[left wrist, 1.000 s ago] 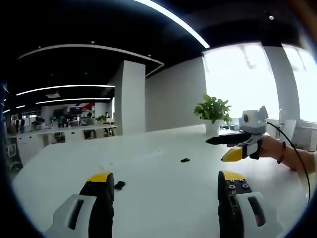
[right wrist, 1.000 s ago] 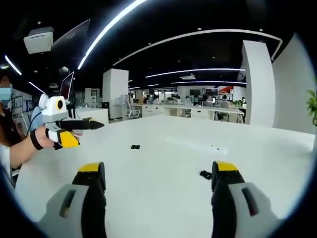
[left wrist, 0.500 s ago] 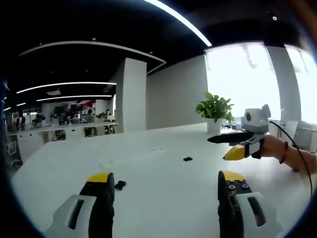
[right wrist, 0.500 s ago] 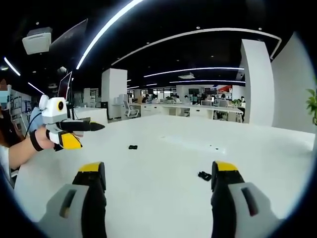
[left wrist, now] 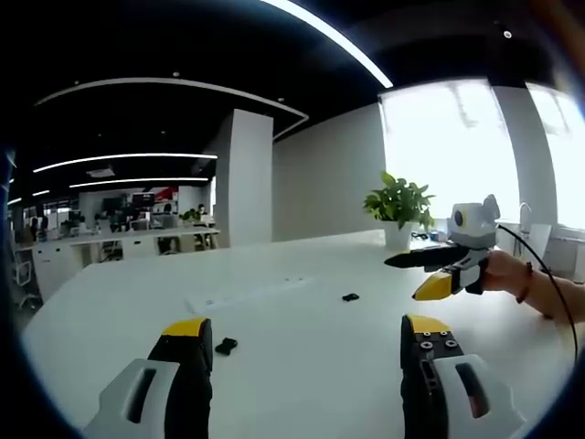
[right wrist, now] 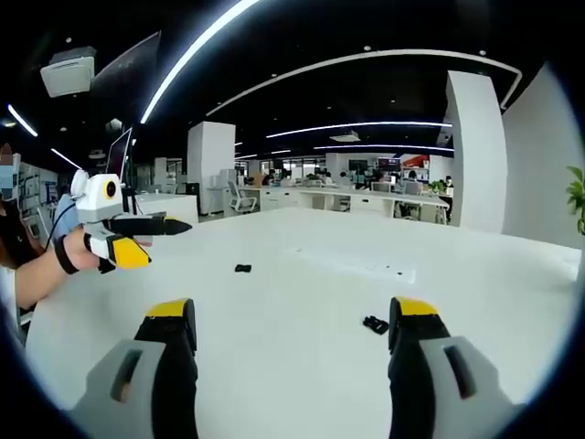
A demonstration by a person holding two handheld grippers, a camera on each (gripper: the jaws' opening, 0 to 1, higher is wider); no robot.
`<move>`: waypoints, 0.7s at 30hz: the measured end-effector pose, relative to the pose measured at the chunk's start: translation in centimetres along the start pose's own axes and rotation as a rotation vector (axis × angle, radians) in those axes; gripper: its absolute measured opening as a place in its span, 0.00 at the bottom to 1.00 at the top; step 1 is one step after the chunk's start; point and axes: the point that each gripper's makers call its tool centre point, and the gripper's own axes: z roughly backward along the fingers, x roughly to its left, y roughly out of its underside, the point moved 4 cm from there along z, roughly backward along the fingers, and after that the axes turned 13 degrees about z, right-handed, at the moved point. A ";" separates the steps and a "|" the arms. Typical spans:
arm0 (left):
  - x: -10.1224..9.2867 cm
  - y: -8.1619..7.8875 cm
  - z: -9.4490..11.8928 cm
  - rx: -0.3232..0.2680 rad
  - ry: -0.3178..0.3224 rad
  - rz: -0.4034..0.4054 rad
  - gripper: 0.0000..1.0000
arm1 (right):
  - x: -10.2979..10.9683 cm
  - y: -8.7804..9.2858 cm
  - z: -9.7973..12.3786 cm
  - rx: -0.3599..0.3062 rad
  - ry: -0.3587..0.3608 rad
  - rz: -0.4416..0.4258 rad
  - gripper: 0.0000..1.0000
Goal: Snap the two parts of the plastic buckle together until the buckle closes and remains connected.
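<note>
Two small black buckle parts lie apart on the white table [left wrist: 302, 384]. In the left gripper view one part [left wrist: 226, 346] lies just beyond my left jaw and the other part [left wrist: 349, 296] is farther off, towards the right. My left gripper [left wrist: 306, 343] is open above the table with nothing between its jaws. In the right gripper view one part [right wrist: 375, 324] lies close to my right jaw and the second part [right wrist: 242, 268] sits farther away at centre left. My right gripper [right wrist: 291, 320] is open and holds nothing. Each gripper also appears hand-held in the other's view: the right gripper [left wrist: 446, 267] and the left gripper [right wrist: 117, 234].
A potted plant [left wrist: 398, 203] stands at the table's far right edge. A flat pale strip [left wrist: 247, 294] lies on the tabletop. A white pillar [left wrist: 249, 178] and rows of office desks [right wrist: 366, 201] stand beyond the table. A person's wrist [left wrist: 526, 283] reaches in from the right.
Both cameras have shifted slightly, so the buckle parts sit a little lower in each view. The parts have not moved on the table, and both grippers stay open.
</note>
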 end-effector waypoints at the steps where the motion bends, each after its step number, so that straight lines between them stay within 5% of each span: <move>1: 0.0 0.0 0.0 -0.001 0.002 0.002 0.86 | 0.0 -0.2 0.0 -0.018 0.002 -0.007 0.87; 21: 0.8 -0.5 -0.3 -0.003 -0.023 -0.014 0.85 | -0.6 -0.2 -0.5 -0.016 0.016 -0.023 0.87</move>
